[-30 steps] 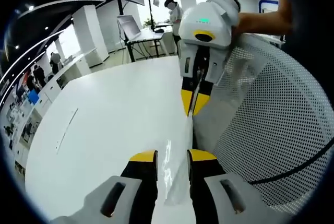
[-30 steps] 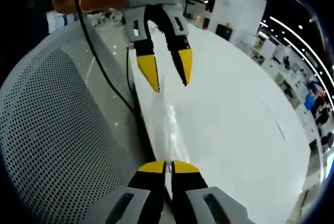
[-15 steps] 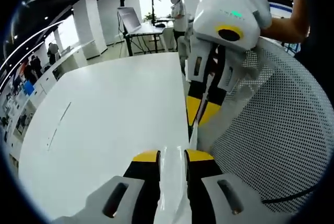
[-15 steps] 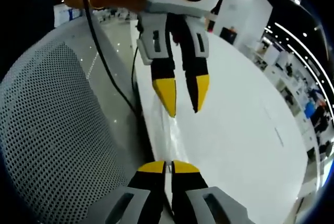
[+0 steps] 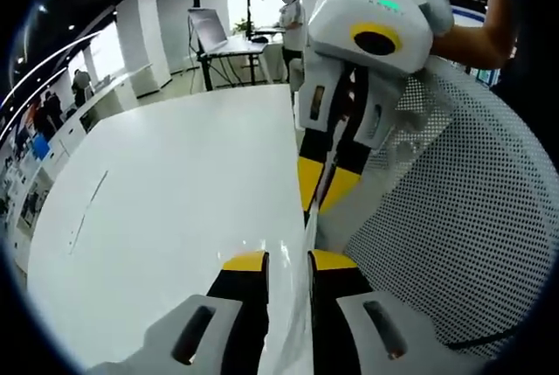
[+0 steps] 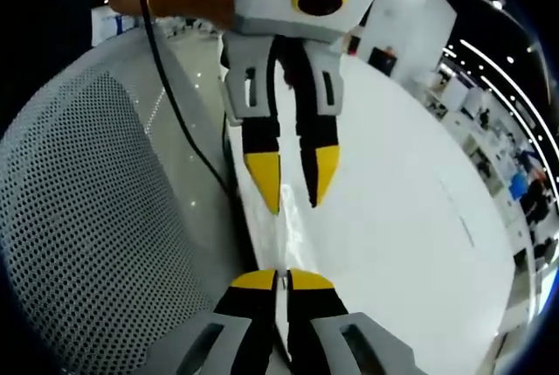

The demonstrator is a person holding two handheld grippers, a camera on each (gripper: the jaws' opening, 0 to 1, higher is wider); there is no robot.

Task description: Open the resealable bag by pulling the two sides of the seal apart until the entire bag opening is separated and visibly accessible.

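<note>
Claw on the right [image 6: 276, 281] is clenched on the clear resealable bag [image 6: 278, 218], held above the white surface [image 6: 402, 209] edge. At 12 o'clock the left claw [image 6: 293, 184] stands parted around the film, apparently seeking the opposite seal side.

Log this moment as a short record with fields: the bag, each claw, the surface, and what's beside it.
bag: clear resealable bag, stretched between the two claws over the table edge
right claw: shut on the bag's edge
left claw: jaws slightly apart, bag film between them; grip unclear
table: white, bare near the bag
chair: perforated white back, next to the table
seal: cannot tell if parted
</note>
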